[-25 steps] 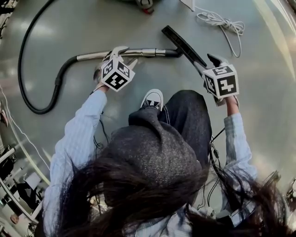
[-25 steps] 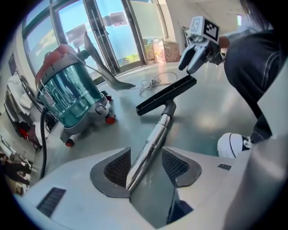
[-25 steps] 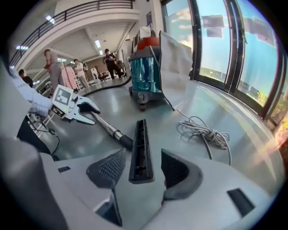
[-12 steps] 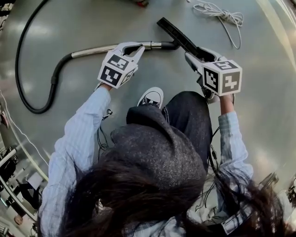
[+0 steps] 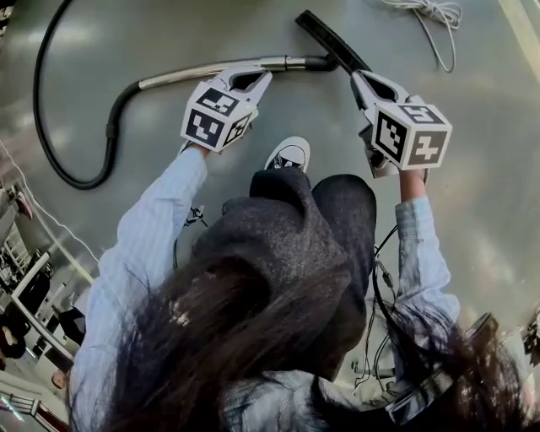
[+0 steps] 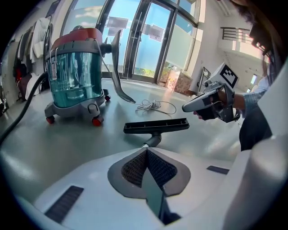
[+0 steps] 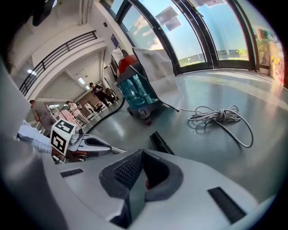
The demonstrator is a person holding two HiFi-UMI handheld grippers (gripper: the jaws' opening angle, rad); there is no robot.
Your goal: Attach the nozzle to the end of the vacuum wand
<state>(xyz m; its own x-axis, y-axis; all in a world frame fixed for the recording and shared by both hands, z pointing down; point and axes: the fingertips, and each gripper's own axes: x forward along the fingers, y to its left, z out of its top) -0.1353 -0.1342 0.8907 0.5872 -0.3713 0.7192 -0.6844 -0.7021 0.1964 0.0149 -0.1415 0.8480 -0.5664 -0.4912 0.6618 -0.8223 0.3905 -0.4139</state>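
The metal vacuum wand (image 5: pixel 211 70) lies on the grey floor, and its black hose (image 5: pixel 51 126) curves off to the left. The black floor nozzle (image 5: pixel 331 40) lies slantwise at the wand's right end, with its neck meeting that end. The nozzle also shows in the left gripper view (image 6: pixel 156 126) and the right gripper view (image 7: pixel 159 143). My left gripper (image 5: pixel 263 78) hovers just below the wand near that end, shut with nothing between its pads (image 6: pixel 130 168). My right gripper (image 5: pixel 358 78) sits beside the nozzle's near end, also shut and empty (image 7: pixel 143 155).
A red-topped canister vacuum (image 6: pixel 76 76) with a clear blue tank stands beyond the nozzle. A coiled white cord (image 5: pixel 434 13) lies on the floor at the far right. The person's shoe (image 5: pixel 288 156) rests just below the wand. People stand far off (image 7: pixel 96 94).
Both grippers have lifted a little off the floor and rolled, so their marker cubes show other faces. The jaws of both went from open to shut.
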